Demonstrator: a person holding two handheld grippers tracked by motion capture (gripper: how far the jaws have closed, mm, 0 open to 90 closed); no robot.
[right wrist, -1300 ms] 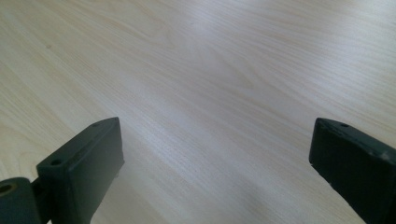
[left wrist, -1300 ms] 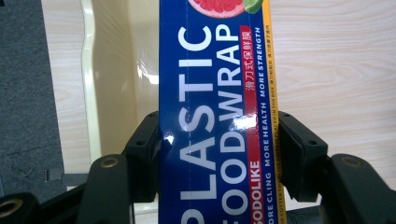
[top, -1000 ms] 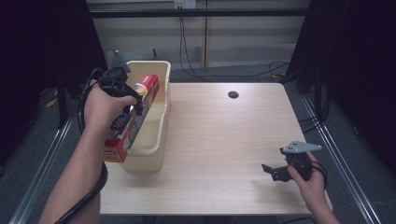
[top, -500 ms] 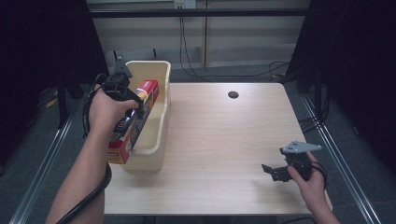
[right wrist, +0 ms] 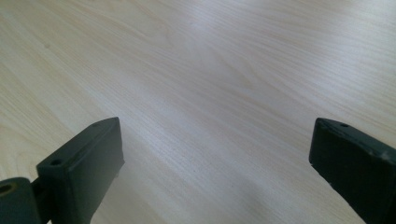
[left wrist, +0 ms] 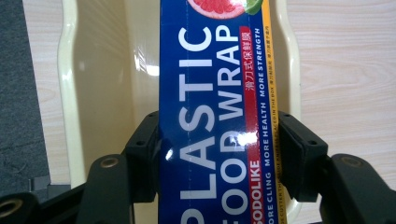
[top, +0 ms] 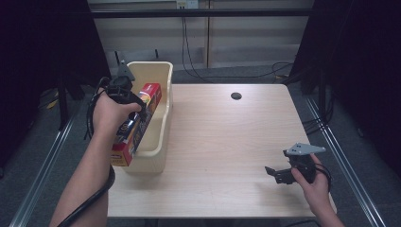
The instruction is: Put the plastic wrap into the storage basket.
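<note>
A long plastic food wrap box [top: 138, 122], blue and red, hangs lengthwise over the cream plastic bin [top: 158, 142] at the table's left edge. My left gripper [top: 128, 101] is shut on its middle. In the left gripper view both jaws press the long sides of the plastic food wrap box [left wrist: 212, 116], with the cream bin [left wrist: 105, 74] beneath. My right gripper [top: 279, 174] rests low over the wooden table [top: 227, 142] near the front right corner. Its jaws stand wide apart over bare wooden table [right wrist: 210, 93], holding nothing.
A small dark round hole [top: 236, 96] sits in the tabletop at the back centre. Cables hang behind the table's far edge. Metal rails [top: 352, 175] run along both sides of the table, with grey floor beyond.
My left hand has carried the box a little toward the table's left and front, over the bin. The right gripper has stayed where it was.
</note>
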